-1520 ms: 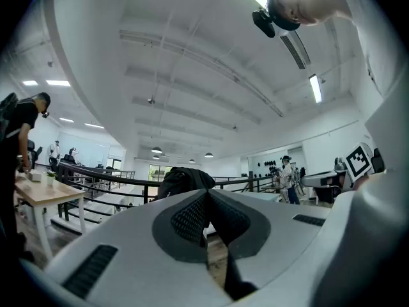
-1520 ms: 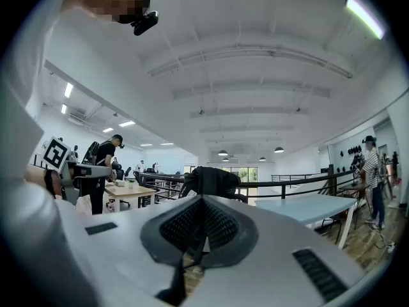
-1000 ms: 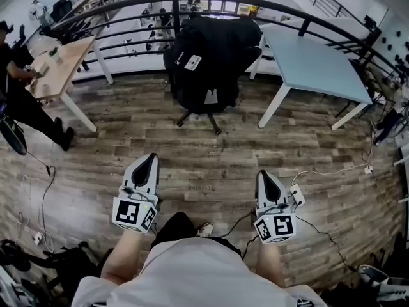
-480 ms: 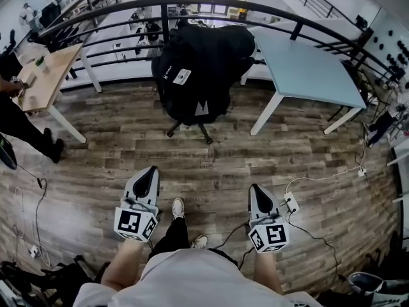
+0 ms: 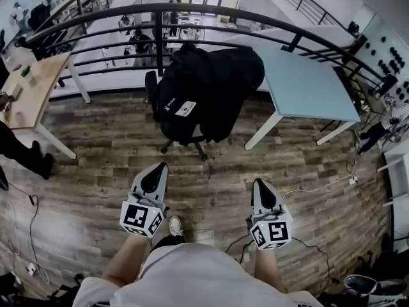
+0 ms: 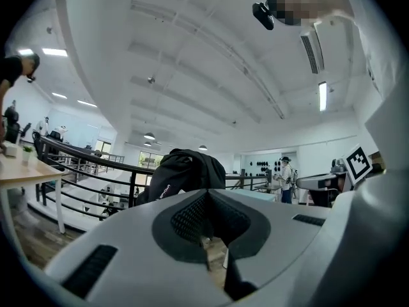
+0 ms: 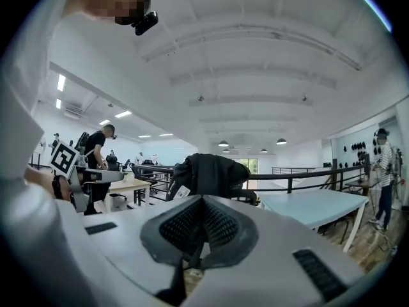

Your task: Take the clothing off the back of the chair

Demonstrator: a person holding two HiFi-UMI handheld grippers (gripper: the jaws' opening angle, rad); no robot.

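We're holding the grey left gripper (image 5: 155, 171) and right gripper (image 5: 261, 188) clenched, empty; yanking the bulky black jacket (image 5: 214, 85) draped over the black swivel chair (image 5: 197, 147) is risking rolling it.

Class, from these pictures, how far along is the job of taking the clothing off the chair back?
Done: nothing yet; the black clothing hangs over the chair. In hand: nothing; the left gripper and right gripper both have shut, empty jaws, short of the chair with floor between. Left: reach the chair, grip the clothing, lift it off.
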